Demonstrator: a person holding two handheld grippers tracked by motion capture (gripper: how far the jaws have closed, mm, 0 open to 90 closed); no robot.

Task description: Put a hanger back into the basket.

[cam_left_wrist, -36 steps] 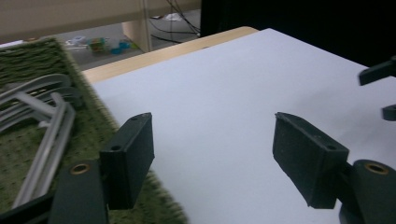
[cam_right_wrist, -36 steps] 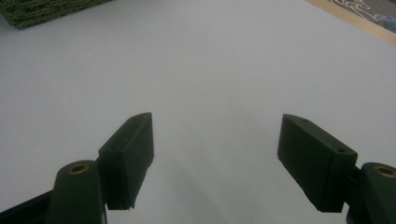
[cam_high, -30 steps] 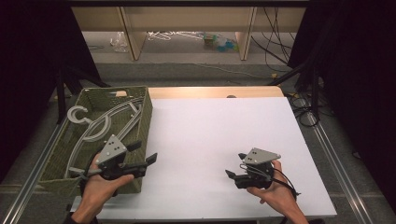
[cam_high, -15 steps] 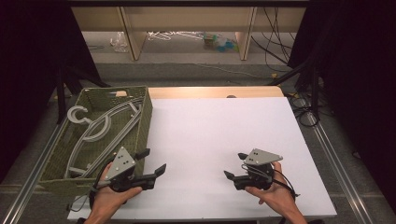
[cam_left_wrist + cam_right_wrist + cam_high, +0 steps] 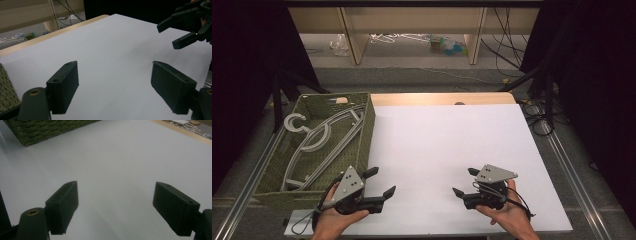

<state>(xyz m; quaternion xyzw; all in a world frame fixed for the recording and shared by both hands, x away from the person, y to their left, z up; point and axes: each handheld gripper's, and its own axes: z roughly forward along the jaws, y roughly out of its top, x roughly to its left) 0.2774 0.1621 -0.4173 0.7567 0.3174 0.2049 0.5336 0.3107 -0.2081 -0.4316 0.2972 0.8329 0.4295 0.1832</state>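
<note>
Left gripper: jaws wide, just been opening, nothing between them; I've got it low over the white table, just beside the green basket. Right gripper: also wide, just been opening, empty, well apart from the basket.

Item: grey hangers, several, lying tangled in the basket (hooks toward its far-left corner, approx.).

Risks, my judgement:
- Hangers interlocked; lifting one could drag a 2nd w/ it, or snag a hook on the basket wall.
- Basket light; a snag may tip or slide it off the table's left edge.
- Thin rails; pinch off-centre and the hanger swings or slips.
- Cable near the edge may catch.
</note>
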